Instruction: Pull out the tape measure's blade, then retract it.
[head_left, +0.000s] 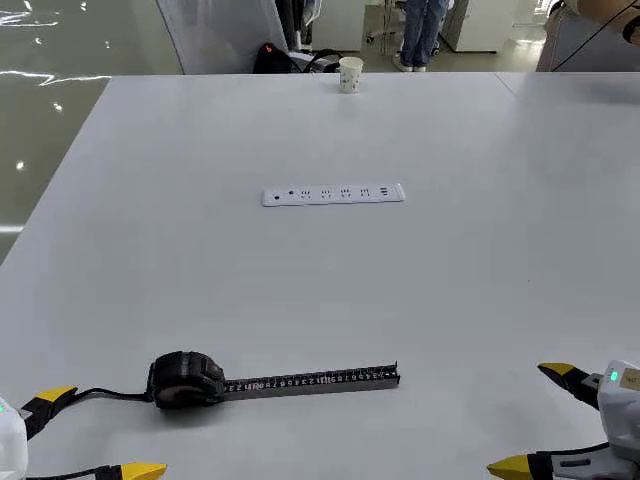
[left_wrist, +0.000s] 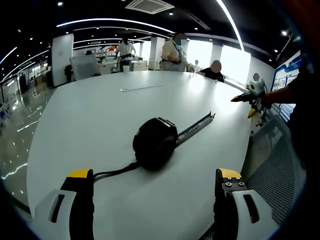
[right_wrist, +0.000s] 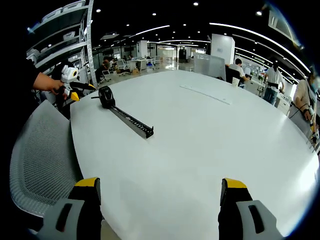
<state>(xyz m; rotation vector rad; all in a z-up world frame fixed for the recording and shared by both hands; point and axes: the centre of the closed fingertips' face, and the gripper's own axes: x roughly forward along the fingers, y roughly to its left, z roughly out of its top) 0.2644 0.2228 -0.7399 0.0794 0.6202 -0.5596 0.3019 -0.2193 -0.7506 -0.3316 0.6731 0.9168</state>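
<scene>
A black tape measure lies on the white table near its front edge, its dark blade pulled out to the right and resting flat. A black strap trails from the case toward my left gripper, which stands open at the bottom left, apart from the case. In the left gripper view the tape measure sits ahead of the open left gripper. My right gripper is open at the bottom right, empty. In the right gripper view the blade and case lie far ahead of the right gripper.
A white power strip lies mid-table. A paper cup stands at the far edge. People stand and sit beyond the table. A grey mesh chair is beside the table's near edge.
</scene>
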